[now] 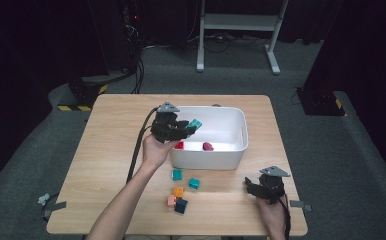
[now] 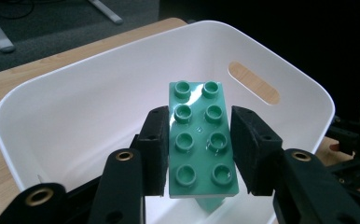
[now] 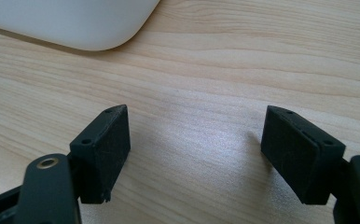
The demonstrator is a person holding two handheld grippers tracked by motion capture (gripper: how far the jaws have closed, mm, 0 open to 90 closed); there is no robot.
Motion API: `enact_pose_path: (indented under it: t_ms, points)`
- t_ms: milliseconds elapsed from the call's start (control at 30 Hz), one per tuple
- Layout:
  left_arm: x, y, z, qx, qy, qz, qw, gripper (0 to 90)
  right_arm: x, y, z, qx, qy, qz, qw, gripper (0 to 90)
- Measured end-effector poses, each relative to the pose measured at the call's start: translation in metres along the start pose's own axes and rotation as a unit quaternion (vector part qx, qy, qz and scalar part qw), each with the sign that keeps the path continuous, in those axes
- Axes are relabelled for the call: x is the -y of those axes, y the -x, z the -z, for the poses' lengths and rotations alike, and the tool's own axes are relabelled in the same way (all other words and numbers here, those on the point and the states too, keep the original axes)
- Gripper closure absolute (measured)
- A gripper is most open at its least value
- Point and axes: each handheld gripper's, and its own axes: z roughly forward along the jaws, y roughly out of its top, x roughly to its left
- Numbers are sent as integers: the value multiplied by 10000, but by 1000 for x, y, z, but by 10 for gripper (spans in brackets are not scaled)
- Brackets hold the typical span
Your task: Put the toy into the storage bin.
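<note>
The green brick (image 2: 200, 140), a two-by-four studded block, sits clamped between the left gripper (image 2: 201, 151) pads, held by its long sides and hanging over the open white bin (image 2: 99, 88). From above you can see the left gripper (image 1: 181, 127) reaching over the bin's near-left corner, the brick (image 1: 195, 123) poking out above the inside. It looks like hard, light plastic with glossy faces, stiff enough to take a firm squeeze but slick, so pinching the flat long walls as it is held now seems the safest hold; the studded top would give the pads nothing flat to press on. A red brick (image 1: 179, 145) and a dark pink one (image 1: 208, 146) already lie on the bin floor. On the wooden table (image 1: 106, 150) in front of the bin wait two teal bricks (image 1: 177, 175), an orange one (image 1: 178, 191), a pink one (image 1: 171, 200) and a dark teal one (image 1: 181, 205), close together. The right gripper (image 3: 194, 144) rests low over bare wood near the bin's corner, jaws spread wide, gripping nothing
</note>
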Motion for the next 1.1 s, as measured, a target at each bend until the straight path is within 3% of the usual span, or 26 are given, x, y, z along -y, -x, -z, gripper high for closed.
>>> enact_pose_path:
  t_ms: [267, 500, 633, 967, 1100]
  points:
    - [0, -1, 0, -300, 20, -29, 9995, 438, 0, 0, 0, -2, 1, 9, 10000, 236]
    - [1, 11, 16, -350, 158, -241, 9990, 406, 0, 0, 0, 4, 8, 20, 10000, 236]
    - [3, 15, 23, -380, 42, -342, 9987, 405, 0, 0, 0, 2, 17, 56, 10000, 236]
    - [28, 15, 53, -489, 188, -381, 9979, 391, 0, 0, 0, -8, 0, 16, 10000, 236]
    - [38, 14, 58, -736, 58, -518, 9959, 379, 0, 0, 0, -8, 0, 12, 10000, 236]
